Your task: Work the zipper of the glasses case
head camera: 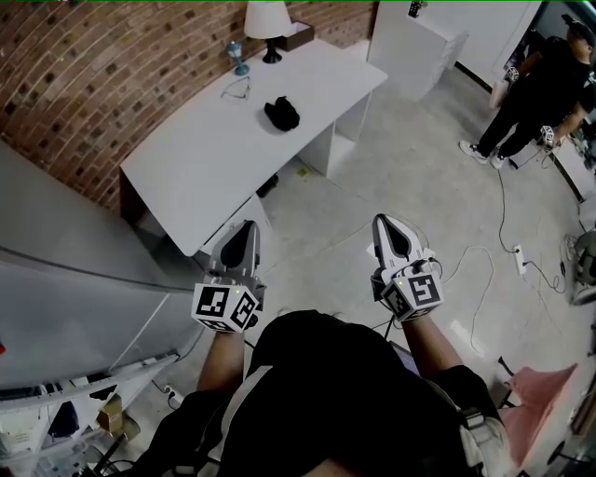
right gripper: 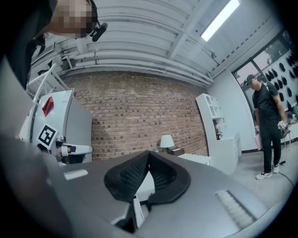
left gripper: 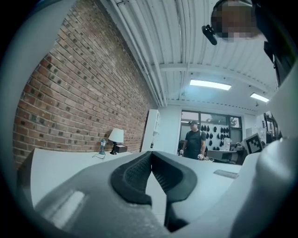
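The small black glasses case is seen lying on the long white desk, towards its far end and away from the edges; its zipper cannot be made out from the head view. Just beyond it, a pair of thin-framed spectacles is laid flat on the same top. Further back, by the wall, a small blue figure-like ornament, a white-shaded table lamp on a dark base and a brown box are lined up. The desk is set against a red brick wall, with a white cabinet standing past its far end.

Both tools are held well apart from the desk, over the grey floor, and nothing is touched by either. The left gripper is held level, its grey jaws pressed together at the tips with nothing between the dark ribbed pads. The right gripper is held level beside it, its jaws likewise closed on nothing, its dark ribbed pads meeting at the front. A marker cube is carried at the back of each tool.

At the upper right a person in black clothing is seen standing. White cables and a power strip are spread on the floor, and a pink cloth lies at the lower right.
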